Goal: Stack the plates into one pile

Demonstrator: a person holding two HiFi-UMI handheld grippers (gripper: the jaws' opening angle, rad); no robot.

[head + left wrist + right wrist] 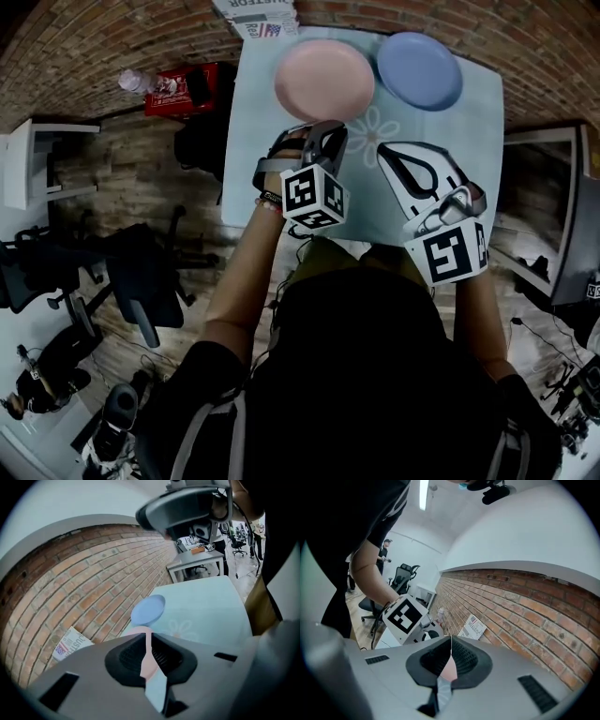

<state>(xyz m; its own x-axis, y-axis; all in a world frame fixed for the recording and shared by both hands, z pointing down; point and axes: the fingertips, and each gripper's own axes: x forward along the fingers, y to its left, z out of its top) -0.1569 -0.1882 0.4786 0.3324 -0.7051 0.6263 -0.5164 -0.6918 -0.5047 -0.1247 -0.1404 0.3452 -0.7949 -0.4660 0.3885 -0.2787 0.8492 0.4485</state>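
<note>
— So, what is taking up most of the view?

— A brick wall (70, 588) is running behind everything, and a pale blue table (469, 187) is standing against it. Dark office chairs (141, 272) are sitting on the wooden floor (141, 187) off to the left.

— And where are the plates lying?

— Both are lying flat at the far end of the table, near the wall and not stacked. The pink plate (323, 80) is sitting on the left and the blue plate (419, 70) on the right. Their rims are so near each other that I cannot tell whether they are touching.

— What are the grippers doing?

— The left gripper (323, 125) is pointing down at the near rim of the pink plate. Its jaws are pressing together with only a thin slit between them and nothing in it. Whether the tips are touching the rim I cannot tell. The right gripper (386, 148) is hovering over the table nearer the person, apart from the blue plate. Its jaws are likewise pressing together and carrying nothing.

— Anything smaller lying about?

— A flower print (380, 127) is showing on the table between the two grippers. A printed paper (255, 17) is sitting at the far left corner by the wall, and a clear bottle (136, 82) is lying on the floor left of the table.
</note>
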